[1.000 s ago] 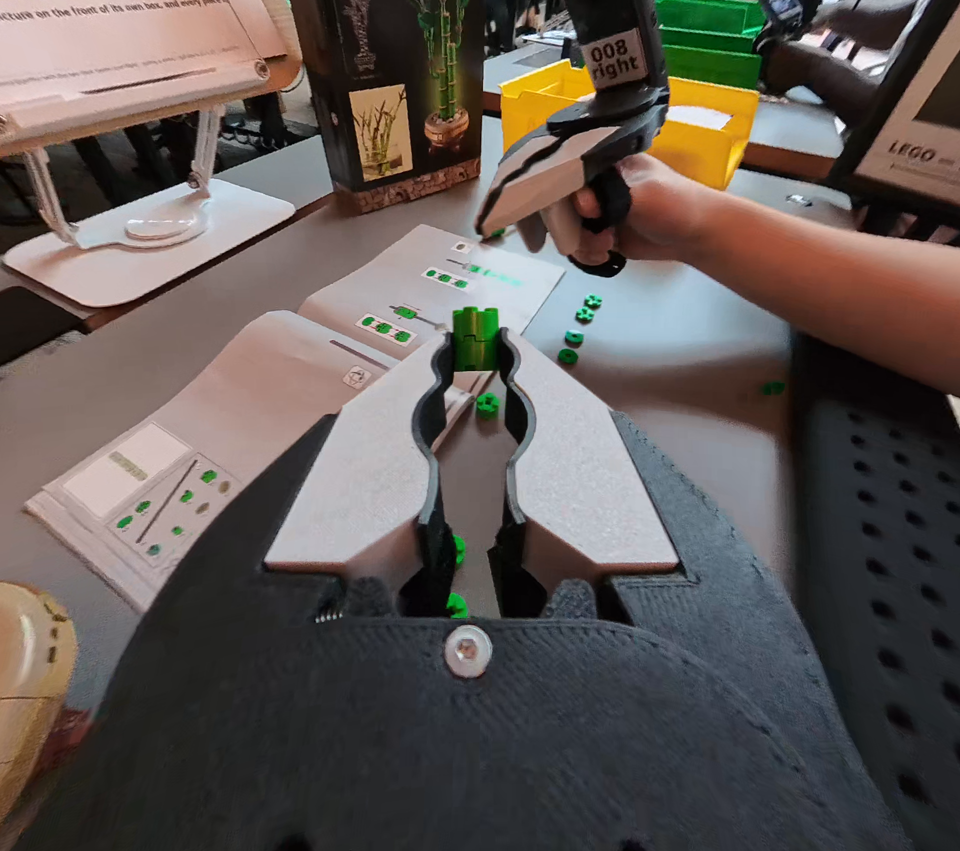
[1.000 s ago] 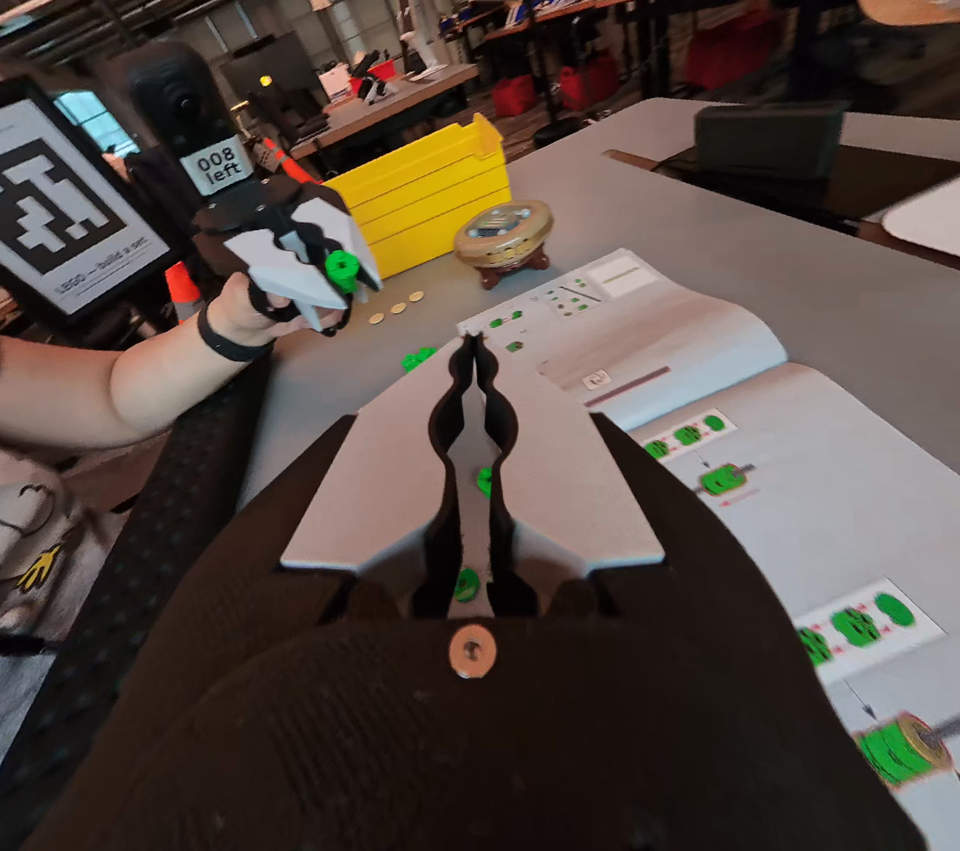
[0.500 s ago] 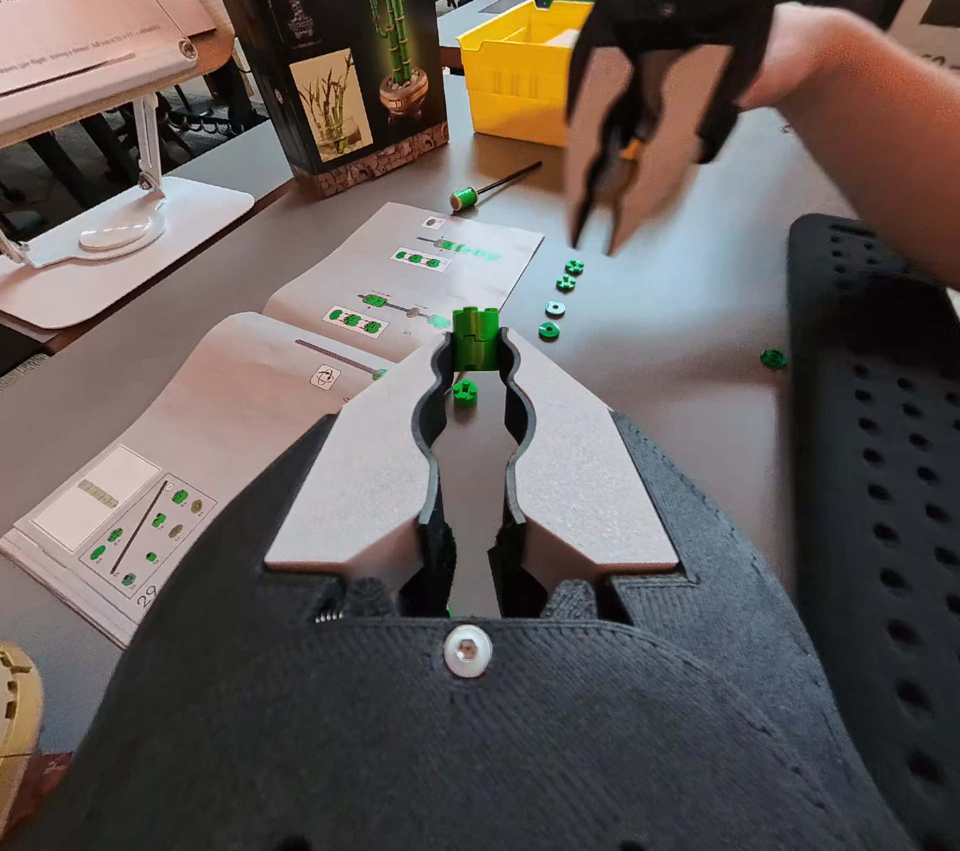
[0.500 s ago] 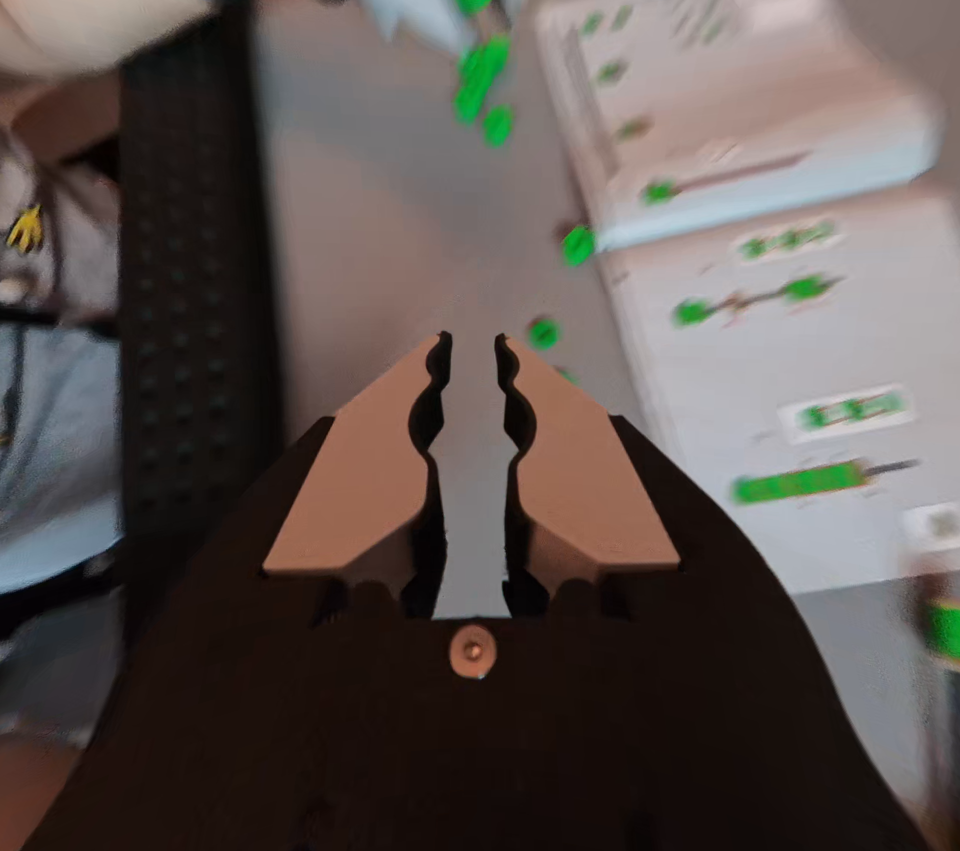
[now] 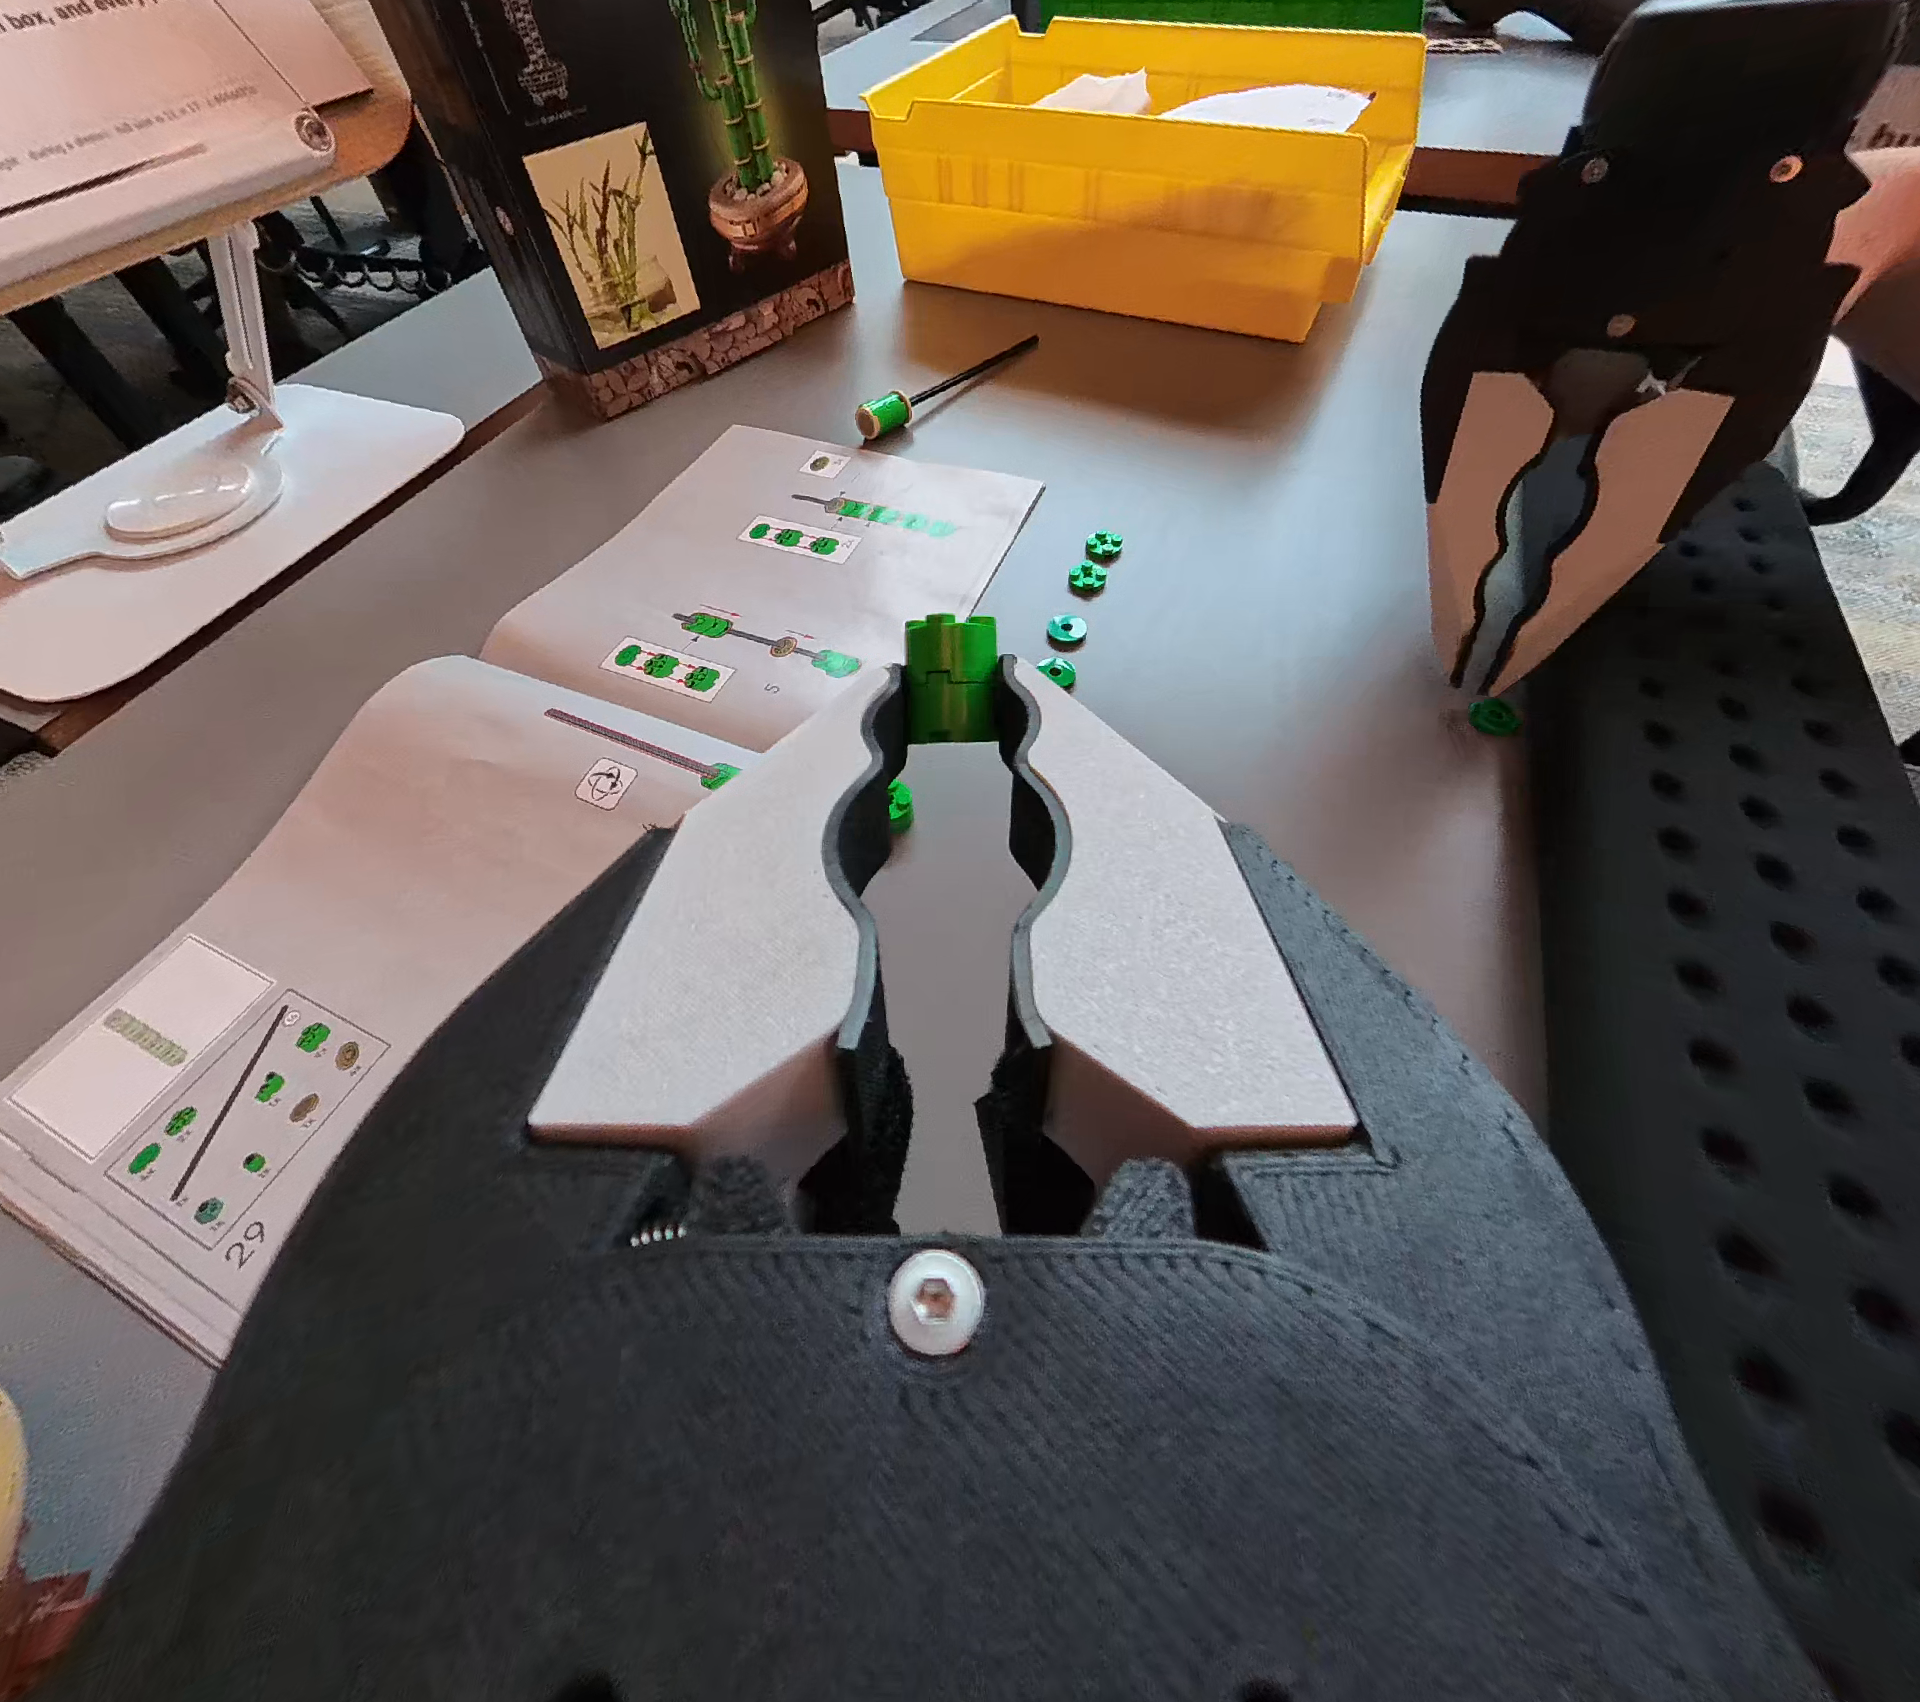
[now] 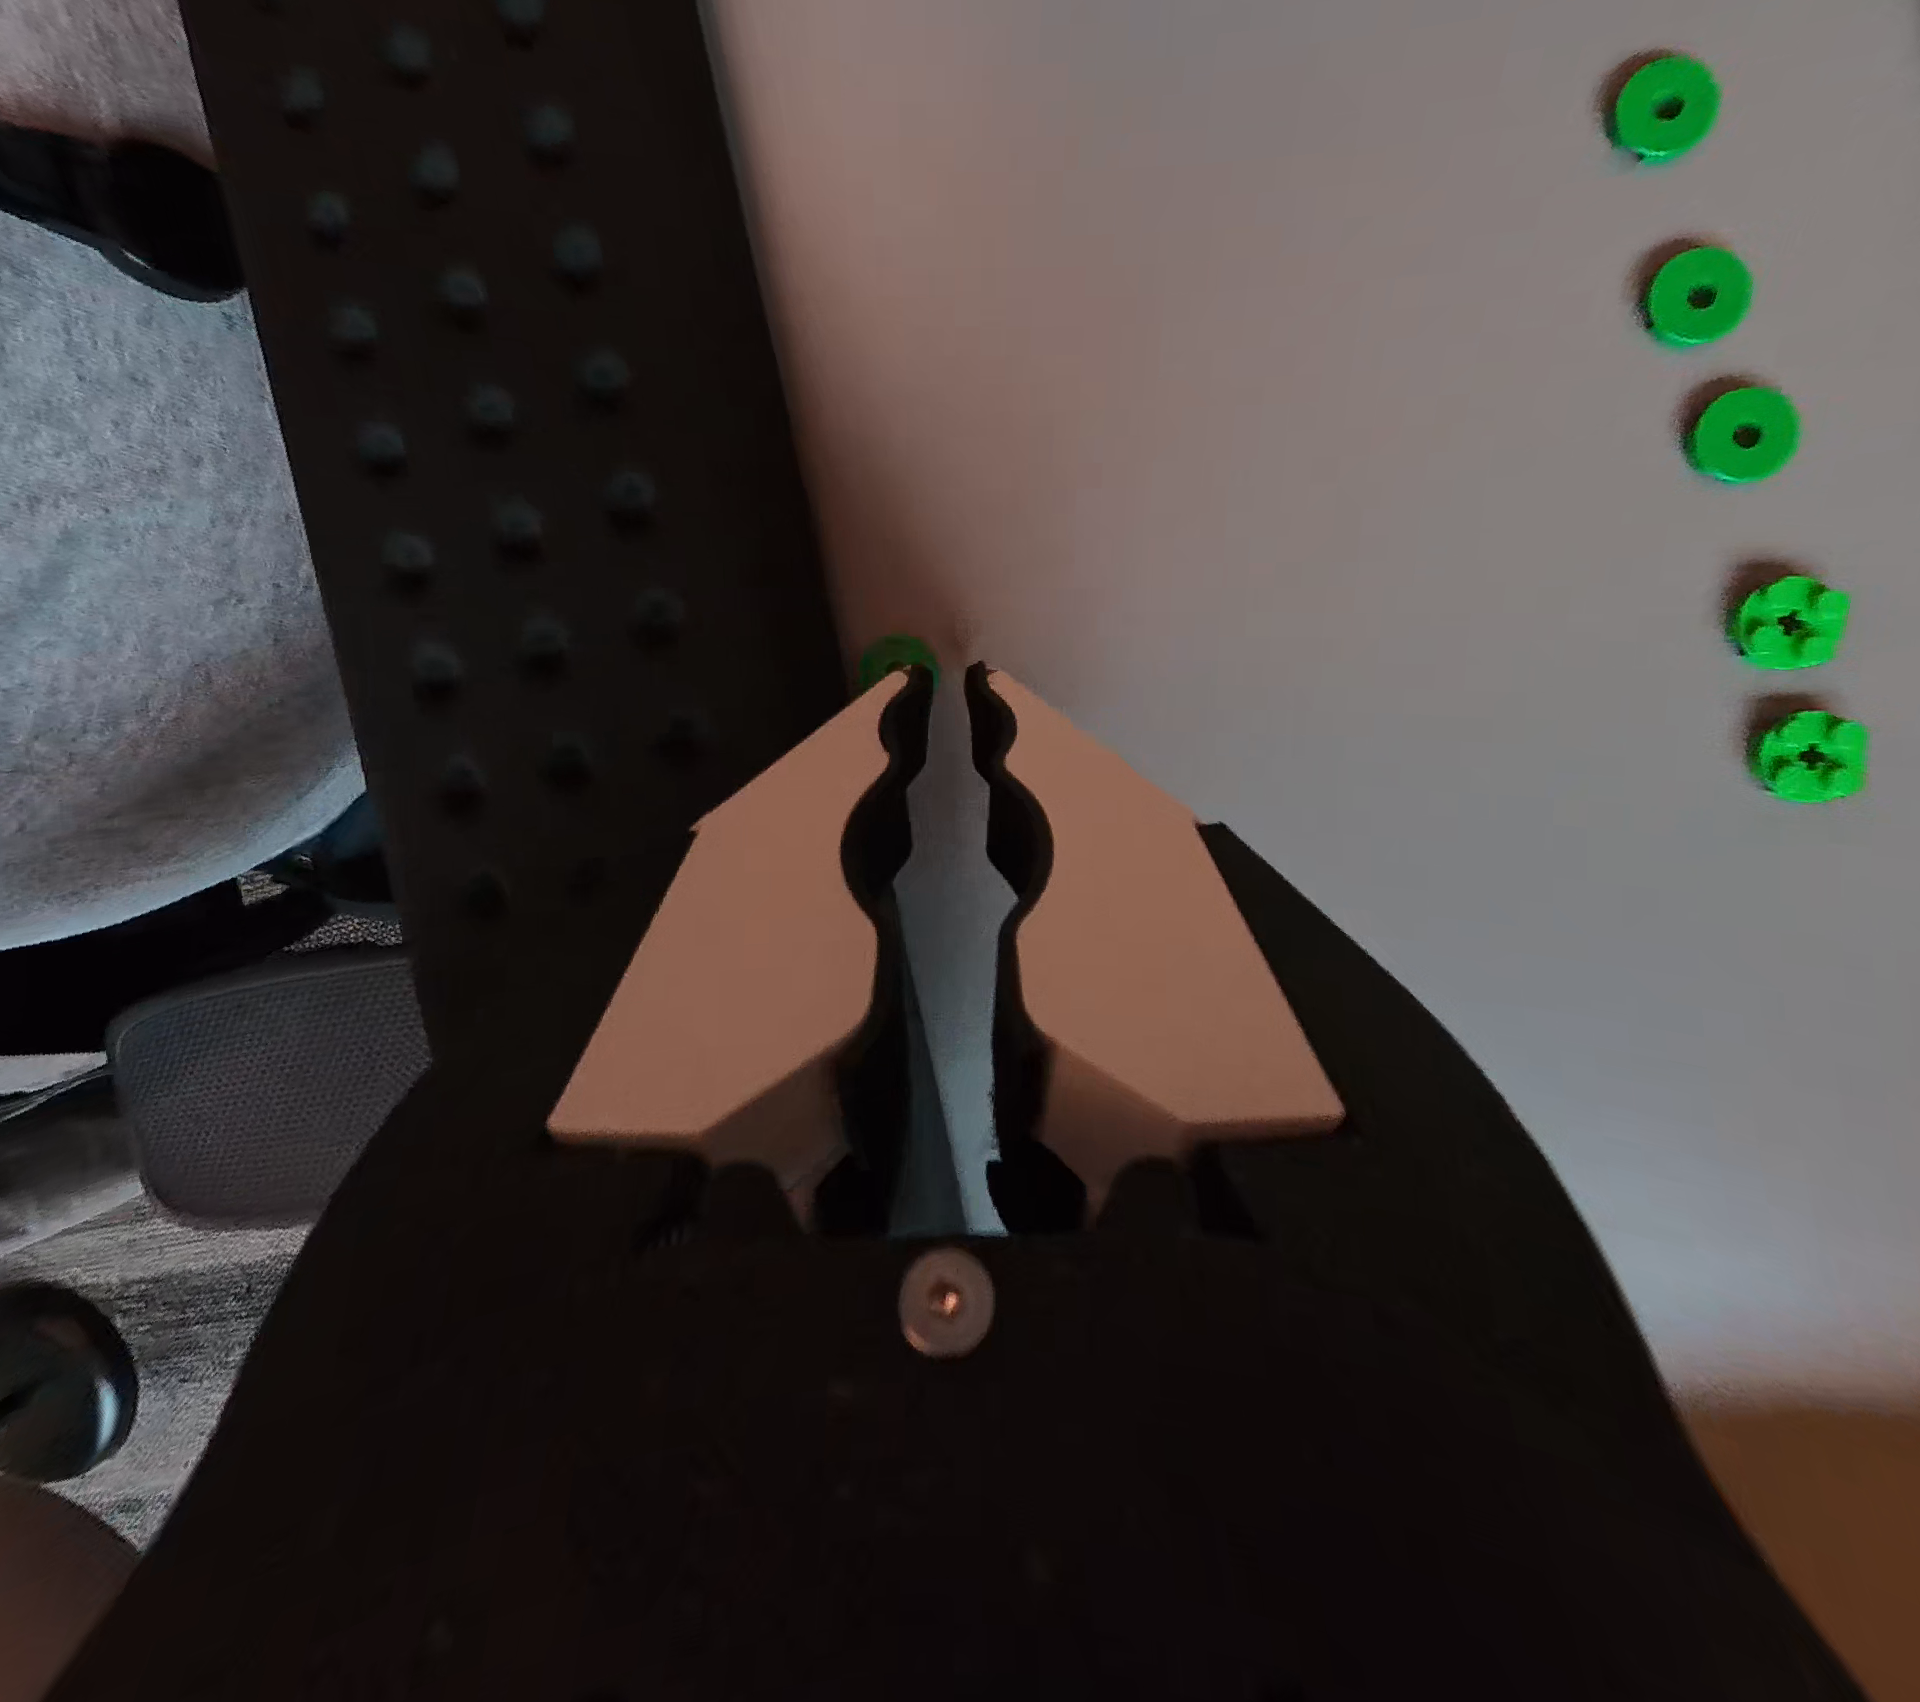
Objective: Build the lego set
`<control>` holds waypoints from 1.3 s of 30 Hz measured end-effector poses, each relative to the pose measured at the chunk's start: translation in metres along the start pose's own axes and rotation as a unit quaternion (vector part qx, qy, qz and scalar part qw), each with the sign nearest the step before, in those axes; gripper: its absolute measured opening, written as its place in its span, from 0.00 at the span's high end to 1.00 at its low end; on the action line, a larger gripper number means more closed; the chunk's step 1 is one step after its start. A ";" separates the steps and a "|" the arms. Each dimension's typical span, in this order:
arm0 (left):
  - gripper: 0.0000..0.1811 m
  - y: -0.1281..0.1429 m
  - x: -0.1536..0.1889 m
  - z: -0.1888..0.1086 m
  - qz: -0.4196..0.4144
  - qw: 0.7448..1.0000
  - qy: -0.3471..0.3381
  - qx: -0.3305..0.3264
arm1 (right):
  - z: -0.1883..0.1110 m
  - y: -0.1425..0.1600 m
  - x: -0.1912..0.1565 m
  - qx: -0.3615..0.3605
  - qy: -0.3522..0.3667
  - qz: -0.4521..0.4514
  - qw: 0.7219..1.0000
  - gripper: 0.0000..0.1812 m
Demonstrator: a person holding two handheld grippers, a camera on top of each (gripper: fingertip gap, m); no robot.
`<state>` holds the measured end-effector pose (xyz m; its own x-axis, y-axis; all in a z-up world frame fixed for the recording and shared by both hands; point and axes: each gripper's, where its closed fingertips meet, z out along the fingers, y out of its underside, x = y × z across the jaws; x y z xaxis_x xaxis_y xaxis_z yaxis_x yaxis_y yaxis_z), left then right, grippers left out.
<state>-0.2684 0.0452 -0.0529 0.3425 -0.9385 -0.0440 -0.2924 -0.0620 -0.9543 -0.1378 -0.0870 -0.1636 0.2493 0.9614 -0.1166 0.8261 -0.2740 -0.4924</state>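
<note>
Green round plate (image 6: 896, 665) half hidden behind right gripper (image 6: 945, 678), jaws slightly parted, empty; left gripper (image 5: 948, 676) clamping green round brick stack (image 5: 948, 678).

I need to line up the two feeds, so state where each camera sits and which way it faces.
Left wrist view: on the left gripper, facing forward over the table toward the yellow bin; own fingers clamp a green round brick.
Right wrist view: on the right gripper, pointing steeply down at the table; own fingers slightly apart.
Shared: the lone green round plate at the right gripper's tips, beside the black perforated mat.
</note>
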 end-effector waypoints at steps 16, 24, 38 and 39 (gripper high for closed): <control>0.92 -0.005 -0.006 -0.007 -0.002 1.000 -0.011 0.011 | 0.000 -0.036 0.048 0.108 0.072 0.053 0.990 0.99; 0.92 0.005 -0.004 0.001 -0.004 1.000 -0.001 -0.009 | 0.010 -0.062 0.083 0.186 0.003 0.207 0.961 0.99; 0.92 0.003 -0.003 0.001 0.003 1.000 -0.009 0.001 | -0.019 -0.067 0.113 0.067 0.447 -0.105 0.886 0.99; 0.92 0.003 -0.004 0.002 0.002 1.000 -0.010 0.000 | -0.018 -0.068 0.111 0.056 0.459 -0.134 0.877 0.98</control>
<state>-0.2691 0.0491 -0.0564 0.3586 -0.9319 -0.0545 -0.2948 -0.0577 -0.9538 -0.1576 0.0377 -0.1275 0.3973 0.5510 0.7339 0.8755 0.0120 -0.4830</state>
